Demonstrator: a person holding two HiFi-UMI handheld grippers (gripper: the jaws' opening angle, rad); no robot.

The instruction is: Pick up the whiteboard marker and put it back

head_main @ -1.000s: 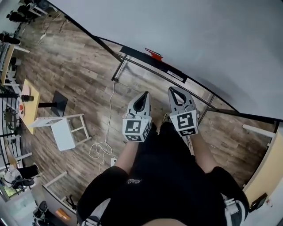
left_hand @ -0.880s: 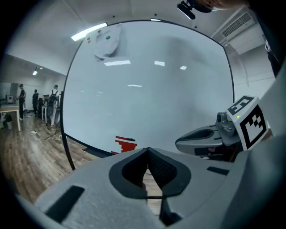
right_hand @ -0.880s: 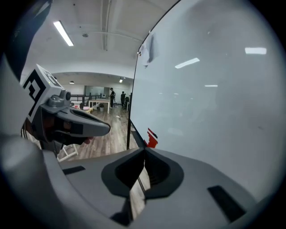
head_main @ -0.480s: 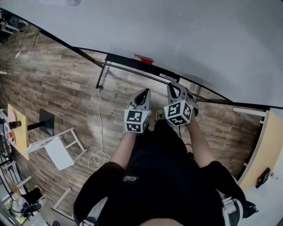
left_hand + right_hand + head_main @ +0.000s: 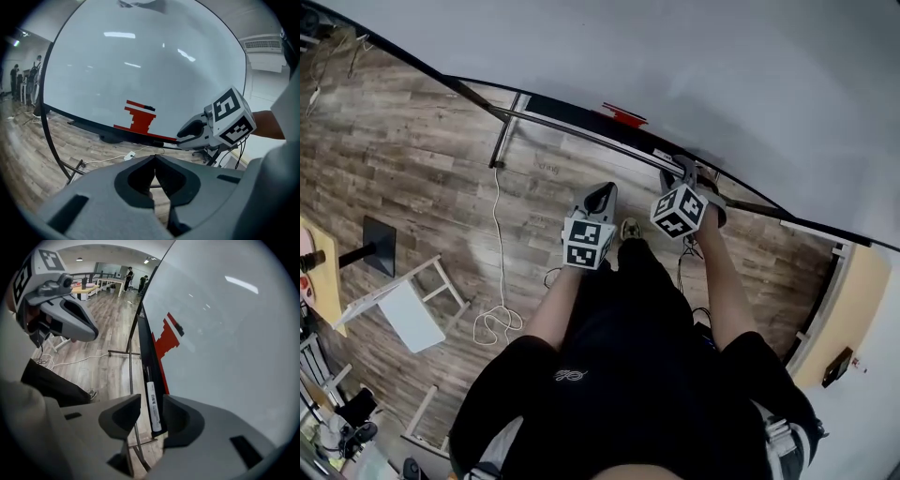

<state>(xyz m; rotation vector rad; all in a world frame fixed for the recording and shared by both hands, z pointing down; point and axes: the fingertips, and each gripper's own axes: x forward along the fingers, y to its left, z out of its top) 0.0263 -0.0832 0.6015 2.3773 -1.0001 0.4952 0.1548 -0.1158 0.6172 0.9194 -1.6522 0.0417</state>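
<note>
My right tongs [image 5: 151, 403] are opening wide. The whiteboard marker [image 5: 153, 414] shows in the gap between them, ungripped, lying lengthwise on the black ledge [image 5: 145, 352] along the bottom edge of the whiteboard [image 5: 225, 333]. My left tongs [image 5: 155, 158] are fully closed on nothing, off to the side. The marker looks slim and round and the ledge narrow. If I close off-centre, or one jaw catches the ledge lip first, it could roll or get flicked onto the floor [image 5: 108, 371]. Coming in this steeply, I might also bump the board and pinch only the marker's end.
</note>
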